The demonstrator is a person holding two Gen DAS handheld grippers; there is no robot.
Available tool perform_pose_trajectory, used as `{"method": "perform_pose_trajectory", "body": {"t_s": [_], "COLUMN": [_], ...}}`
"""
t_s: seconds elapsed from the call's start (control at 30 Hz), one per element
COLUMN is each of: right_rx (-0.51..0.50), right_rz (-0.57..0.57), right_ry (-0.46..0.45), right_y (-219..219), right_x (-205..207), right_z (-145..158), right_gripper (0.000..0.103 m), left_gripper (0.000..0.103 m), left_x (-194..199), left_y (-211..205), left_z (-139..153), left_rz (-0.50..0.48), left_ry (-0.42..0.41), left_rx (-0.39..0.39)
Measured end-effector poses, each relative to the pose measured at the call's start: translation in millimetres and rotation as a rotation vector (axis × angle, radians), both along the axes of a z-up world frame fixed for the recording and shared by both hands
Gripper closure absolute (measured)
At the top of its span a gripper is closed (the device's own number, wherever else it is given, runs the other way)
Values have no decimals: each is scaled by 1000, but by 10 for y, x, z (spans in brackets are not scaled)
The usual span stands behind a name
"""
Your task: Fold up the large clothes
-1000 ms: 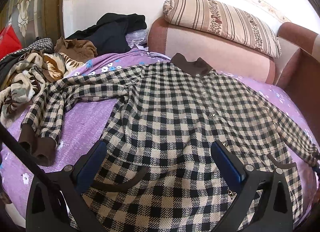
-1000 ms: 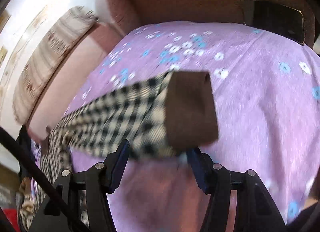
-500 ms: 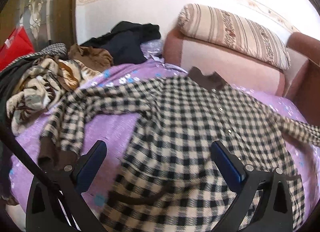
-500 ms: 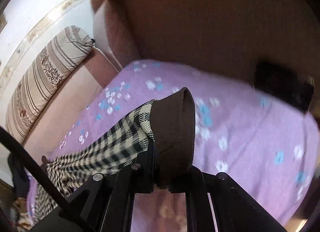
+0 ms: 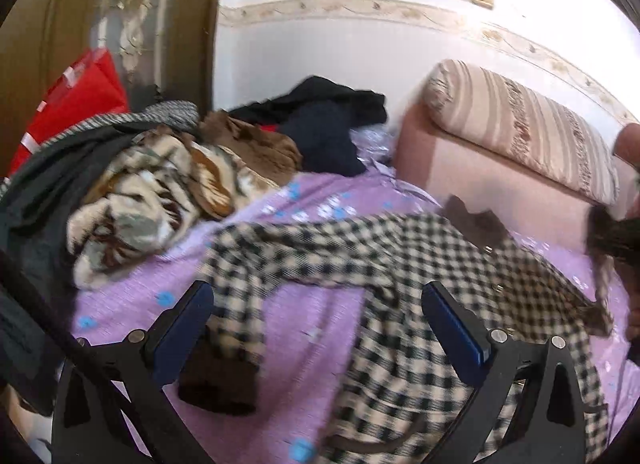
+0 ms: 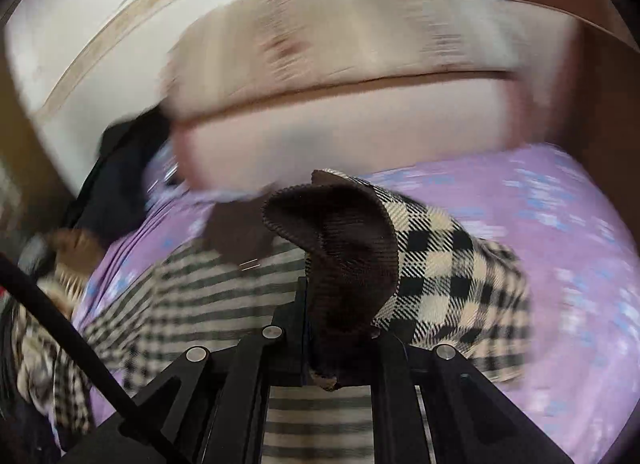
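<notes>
Folding the sleeve inward was the step in hand: the right gripper (image 6: 344,324) had its fingers clamped tight on the brown cuff (image 6: 340,248) of the checked coat (image 5: 420,304), lifting that sleeve clear of the purple bedspread (image 6: 580,244). The coat's body lay spread, buttoned front up, across the middle of the bed, collar toward the far sofa back (image 5: 480,168). The left gripper (image 5: 316,328) hovered over the near hem, fingers wide apart and holding nothing, with the other sleeve trailing left toward the pile of clothes (image 5: 160,184). Next, I judged, the raised cuff needed carrying left across the chest and laying flat before release.
</notes>
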State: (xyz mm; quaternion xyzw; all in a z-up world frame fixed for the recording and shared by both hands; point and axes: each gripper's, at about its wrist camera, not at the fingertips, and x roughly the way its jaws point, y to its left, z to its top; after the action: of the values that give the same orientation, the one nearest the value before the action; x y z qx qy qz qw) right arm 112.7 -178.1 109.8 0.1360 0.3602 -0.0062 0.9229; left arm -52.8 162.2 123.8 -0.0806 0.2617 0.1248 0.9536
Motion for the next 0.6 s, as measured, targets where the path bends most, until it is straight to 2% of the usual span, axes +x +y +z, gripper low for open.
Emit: {"method": "perform_pose_trajectory", "body": {"t_s": [0.2,0.4,0.5,0.57,0.6], "right_rx": [-105,-208,-289,-354,-372], "right_rz": [221,373,412,421,434], "right_ry": [93,153,176,150,135], "right_y": [1400,2353,2662,2806,2874], "right_x": [569,686,738,722,700], "right_z": [-558,-1015,-1174,-1176,-1145], "right_gripper": [94,94,87,79,69], "left_gripper": [0,0,0,0,0], "left_x": [-26,5,25,34,34], "left_y": [418,817,938,981,1003], "left_z": [-4,-89,-125,-136,-136], "left_rz": [73,153,175,183,186], "left_ry": [-2,17,24,24,21], "left_rx": [-21,-83,-127,-150,-163]}}
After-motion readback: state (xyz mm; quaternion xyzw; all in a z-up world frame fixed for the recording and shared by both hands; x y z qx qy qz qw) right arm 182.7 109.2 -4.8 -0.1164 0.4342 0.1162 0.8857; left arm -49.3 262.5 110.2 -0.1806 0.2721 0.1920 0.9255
